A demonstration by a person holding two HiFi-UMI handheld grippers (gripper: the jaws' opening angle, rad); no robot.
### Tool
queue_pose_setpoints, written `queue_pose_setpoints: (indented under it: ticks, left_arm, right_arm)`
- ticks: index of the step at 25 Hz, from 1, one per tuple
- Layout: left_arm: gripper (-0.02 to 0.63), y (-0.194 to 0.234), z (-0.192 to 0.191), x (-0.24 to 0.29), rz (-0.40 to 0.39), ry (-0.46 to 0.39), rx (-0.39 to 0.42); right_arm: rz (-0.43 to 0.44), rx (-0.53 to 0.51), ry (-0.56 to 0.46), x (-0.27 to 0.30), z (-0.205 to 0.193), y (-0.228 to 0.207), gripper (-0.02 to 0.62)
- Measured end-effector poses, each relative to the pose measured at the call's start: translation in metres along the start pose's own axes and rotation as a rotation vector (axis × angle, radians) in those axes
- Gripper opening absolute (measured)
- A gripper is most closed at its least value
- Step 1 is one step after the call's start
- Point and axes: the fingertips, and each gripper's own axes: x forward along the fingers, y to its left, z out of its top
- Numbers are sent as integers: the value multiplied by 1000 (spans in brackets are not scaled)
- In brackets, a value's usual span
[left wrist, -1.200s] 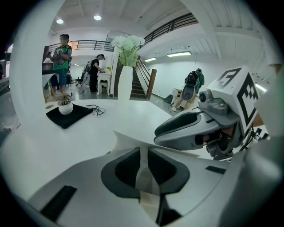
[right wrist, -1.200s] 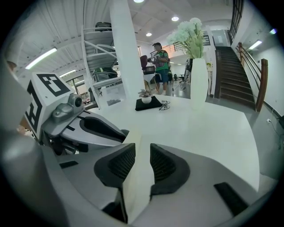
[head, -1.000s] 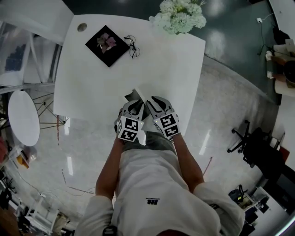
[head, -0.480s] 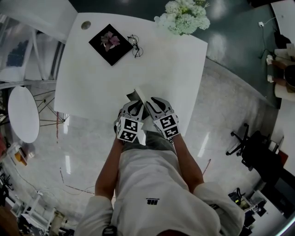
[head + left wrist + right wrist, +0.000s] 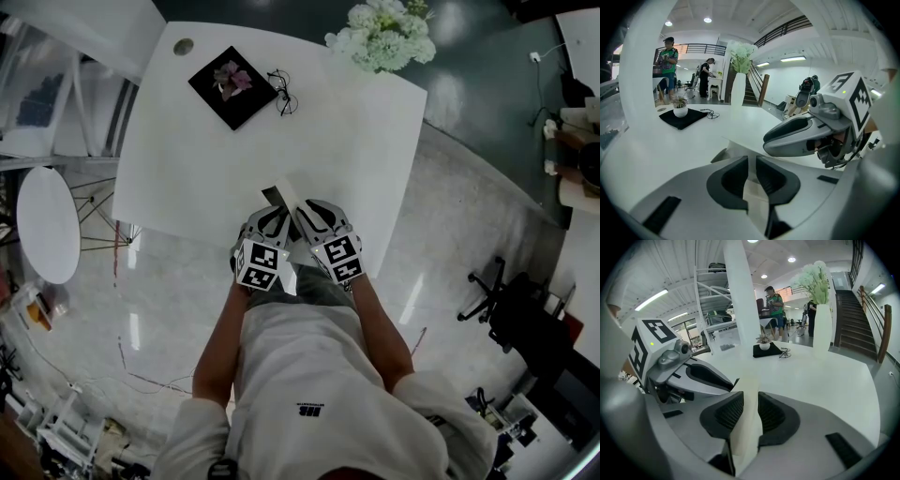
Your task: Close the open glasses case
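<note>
Now my left gripper (image 5: 272,221) and right gripper (image 5: 313,216) each pinch the glasses case (image 5: 284,195); its raised lid (image 5: 749,394) stands between them, mid-frame.

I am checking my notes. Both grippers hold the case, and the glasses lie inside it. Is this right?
Not fully. The glasses are not inside the case; they lie on the table beside the black mat, as the head view shows. The left gripper and right gripper do hold the case.
</note>
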Motion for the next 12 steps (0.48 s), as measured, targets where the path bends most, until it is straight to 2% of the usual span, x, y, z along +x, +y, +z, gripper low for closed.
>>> queue_pose_setpoints:
  ticks: [12]
  left_arm:
    - [67, 5, -11, -8, 22, 10, -15]
  right_arm:
    - [21, -10, 4, 3, 1, 12, 98]
